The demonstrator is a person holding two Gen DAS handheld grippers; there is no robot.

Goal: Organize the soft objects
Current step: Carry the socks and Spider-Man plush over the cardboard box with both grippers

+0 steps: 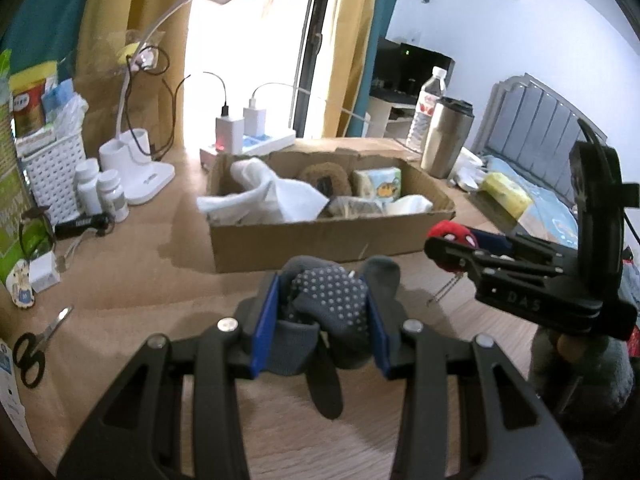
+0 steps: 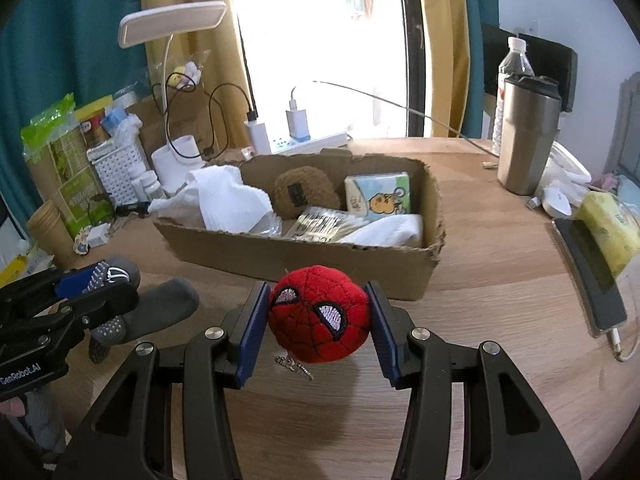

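Note:
My left gripper [image 1: 322, 320] is shut on a grey dotted sock [image 1: 328, 300], held above the wooden table in front of the cardboard box [image 1: 280, 240]. My right gripper [image 2: 318, 318] is shut on a red spider-face plush ball [image 2: 318, 316] with a small metal chain hanging below it, also just in front of the box [image 2: 304, 258]. The box holds white cloth [image 2: 224, 200], a brown plush [image 2: 306, 192], a tissue pack [image 2: 378, 194] and a white sock. Each gripper shows in the other's view, the right gripper [image 1: 448, 248] and the left gripper [image 2: 92, 284].
A steel tumbler [image 2: 526, 136] and water bottle [image 2: 516, 64] stand at the back right. A phone [image 2: 588, 272] and yellow tissue pack [image 2: 608, 228] lie right. A desk lamp [image 2: 172, 28], power strip, white basket [image 1: 54, 168], pill bottles and scissors [image 1: 36, 344] sit left.

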